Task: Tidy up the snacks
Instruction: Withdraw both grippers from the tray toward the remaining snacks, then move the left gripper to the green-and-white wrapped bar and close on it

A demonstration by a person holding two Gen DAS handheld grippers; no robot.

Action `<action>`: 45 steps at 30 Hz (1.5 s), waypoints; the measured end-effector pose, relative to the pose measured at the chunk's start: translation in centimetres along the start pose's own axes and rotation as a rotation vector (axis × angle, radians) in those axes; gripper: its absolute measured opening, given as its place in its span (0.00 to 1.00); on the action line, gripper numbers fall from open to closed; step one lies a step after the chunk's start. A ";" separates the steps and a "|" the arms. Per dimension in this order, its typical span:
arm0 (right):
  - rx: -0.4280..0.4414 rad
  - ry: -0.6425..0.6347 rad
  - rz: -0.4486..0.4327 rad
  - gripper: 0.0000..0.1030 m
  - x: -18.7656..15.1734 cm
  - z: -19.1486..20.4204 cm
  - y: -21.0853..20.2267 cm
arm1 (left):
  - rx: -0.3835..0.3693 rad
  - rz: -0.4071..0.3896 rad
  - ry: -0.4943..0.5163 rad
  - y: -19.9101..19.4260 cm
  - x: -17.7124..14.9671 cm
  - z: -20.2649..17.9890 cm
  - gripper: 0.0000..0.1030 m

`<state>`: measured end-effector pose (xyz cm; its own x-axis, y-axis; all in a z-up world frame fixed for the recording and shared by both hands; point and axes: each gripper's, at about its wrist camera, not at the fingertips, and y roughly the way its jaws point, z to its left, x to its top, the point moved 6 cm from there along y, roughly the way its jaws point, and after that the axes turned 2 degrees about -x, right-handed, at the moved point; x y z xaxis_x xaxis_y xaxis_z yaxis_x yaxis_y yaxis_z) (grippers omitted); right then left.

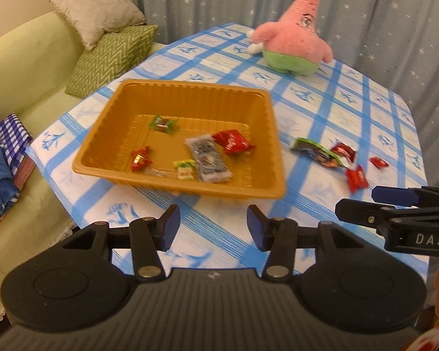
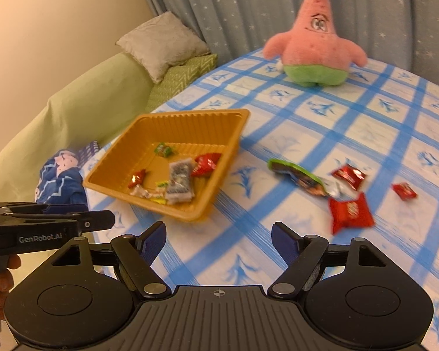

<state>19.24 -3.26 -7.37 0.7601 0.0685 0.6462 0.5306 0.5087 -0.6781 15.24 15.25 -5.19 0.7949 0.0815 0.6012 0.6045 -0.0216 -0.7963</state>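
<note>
Right wrist view: four loose snack packets, e.g. red wrapper (image 2: 351,212), lie on desk (image 2: 307,134) right of orange tray (image 2: 219,184). Light, crinkly, slippery; pinch mid-body. Right hand-held gripper (image 2: 218,238) and left hand-held gripper (image 1: 213,228) both spread, empty.

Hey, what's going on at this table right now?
A person is sorting snacks into a tray with two handheld grippers. Several snacks already lie in the tray; a green packet and a few red packets are on the tablecloth beside it. The left gripper and right gripper are open and empty.
</note>
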 end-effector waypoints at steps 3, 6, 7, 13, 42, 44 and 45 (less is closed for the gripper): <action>-0.013 0.012 0.002 0.76 -0.8 -1.1 -0.9 | -0.012 0.001 0.011 -0.5 -0.6 -1.3 0.46; -0.029 0.021 0.004 0.76 -1.6 -2.2 -1.8 | -0.027 0.005 0.020 -0.7 -1.1 -2.6 0.46; -0.035 0.026 0.006 0.76 -1.9 -2.6 -2.1 | -0.031 0.007 0.023 -0.7 -1.3 -3.0 0.46; -0.070 0.059 0.011 0.76 -3.2 -5.0 -3.4 | -0.062 0.022 0.045 -0.4 -2.0 -5.5 0.46; -0.198 0.207 0.000 0.76 -3.3 -13.1 -3.6 | -0.171 0.022 0.346 5.9 1.5 -14.3 0.46; -0.206 0.209 -0.002 0.76 -3.0 -13.4 -3.1 | -0.176 0.024 0.380 6.8 2.0 -14.6 0.46; -0.209 0.211 -0.001 0.76 -2.9 -13.6 -2.8 | -0.182 0.025 0.396 7.2 2.2 -14.7 0.46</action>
<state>20.65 -16.51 -12.10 0.8090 -0.1227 0.5748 0.5806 0.3195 -0.7489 22.13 0.61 -8.61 0.7465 -0.3090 0.5893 0.5560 -0.1970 -0.8075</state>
